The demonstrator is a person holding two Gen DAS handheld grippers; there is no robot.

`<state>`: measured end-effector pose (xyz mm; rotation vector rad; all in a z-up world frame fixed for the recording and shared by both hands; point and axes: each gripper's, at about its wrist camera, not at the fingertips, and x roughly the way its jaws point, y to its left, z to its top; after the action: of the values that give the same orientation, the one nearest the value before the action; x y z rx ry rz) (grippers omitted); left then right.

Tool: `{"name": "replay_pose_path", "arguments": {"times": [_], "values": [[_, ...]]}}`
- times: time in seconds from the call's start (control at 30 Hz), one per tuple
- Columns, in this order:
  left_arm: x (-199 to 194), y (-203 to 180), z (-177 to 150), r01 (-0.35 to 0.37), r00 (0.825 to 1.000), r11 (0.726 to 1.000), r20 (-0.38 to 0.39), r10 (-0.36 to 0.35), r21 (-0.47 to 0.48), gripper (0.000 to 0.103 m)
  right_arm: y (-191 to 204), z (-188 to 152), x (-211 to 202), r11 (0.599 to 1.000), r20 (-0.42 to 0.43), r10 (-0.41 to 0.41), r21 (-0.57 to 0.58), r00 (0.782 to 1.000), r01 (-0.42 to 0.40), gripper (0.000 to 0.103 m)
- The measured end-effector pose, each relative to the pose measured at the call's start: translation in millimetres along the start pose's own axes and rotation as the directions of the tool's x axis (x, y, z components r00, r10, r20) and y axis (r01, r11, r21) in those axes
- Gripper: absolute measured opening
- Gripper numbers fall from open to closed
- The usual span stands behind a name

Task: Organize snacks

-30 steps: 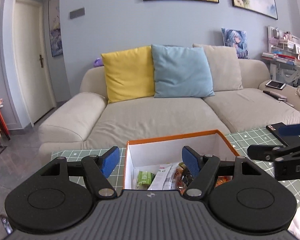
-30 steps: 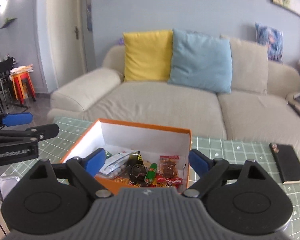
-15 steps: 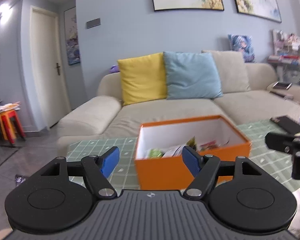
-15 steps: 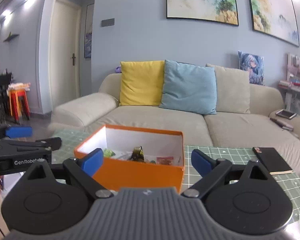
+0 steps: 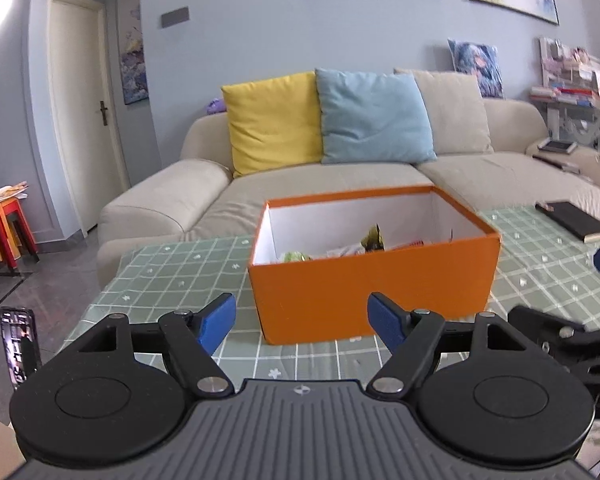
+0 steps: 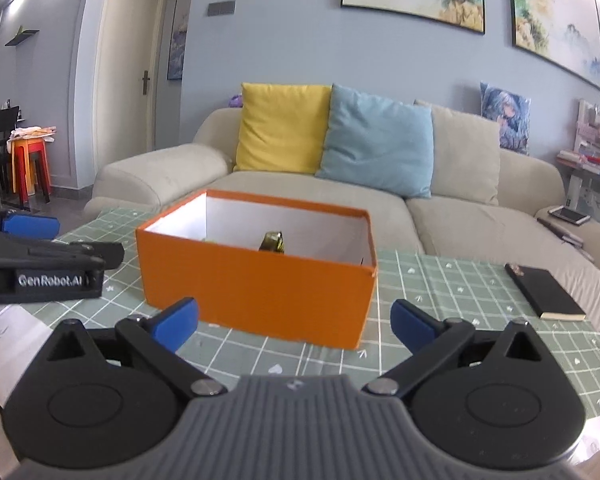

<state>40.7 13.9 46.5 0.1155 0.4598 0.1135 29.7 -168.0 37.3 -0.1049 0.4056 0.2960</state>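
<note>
An orange box (image 5: 374,280) with a white inside stands on the green grid table mat (image 5: 180,272); it also shows in the right wrist view (image 6: 256,284). Several snack packets (image 5: 352,246) lie in it, mostly hidden by its front wall; only one packet tip (image 6: 272,241) shows from the right. My left gripper (image 5: 302,322) is open and empty, low in front of the box. My right gripper (image 6: 294,322) is open and empty, also in front of the box. Each gripper appears at the edge of the other's view.
A black notebook (image 6: 544,292) lies on the mat to the right of the box. A beige sofa (image 5: 340,176) with yellow, blue and beige cushions stands behind the table. A phone (image 5: 18,348) stands at the left table edge. White paper (image 6: 12,328) lies at the near left.
Both grippers have pulled back and down from above the box. The box now sits farther ahead and I see its front wall instead of its contents. Both stay open.
</note>
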Motion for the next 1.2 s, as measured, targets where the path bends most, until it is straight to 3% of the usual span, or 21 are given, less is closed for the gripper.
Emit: {"name": "replay_pose_path", "arguments": {"times": [0.2,1.2], "values": [[5.5,-0.2,-9.4,0.016,0.999,1.0,-0.042,-0.016,0.014,0.088,-1.9,-4.7,6.2,1.0,-0.029,-0.003,0.018,1.0,0.003,0.099],[7.4,0.3,-9.8,0.003,0.998,1.0,-0.069,-0.001,0.02,0.088,-4.9,-0.7,14.5,0.999,-0.054,0.006,0.047,0.999,-0.003,0.099]]}}
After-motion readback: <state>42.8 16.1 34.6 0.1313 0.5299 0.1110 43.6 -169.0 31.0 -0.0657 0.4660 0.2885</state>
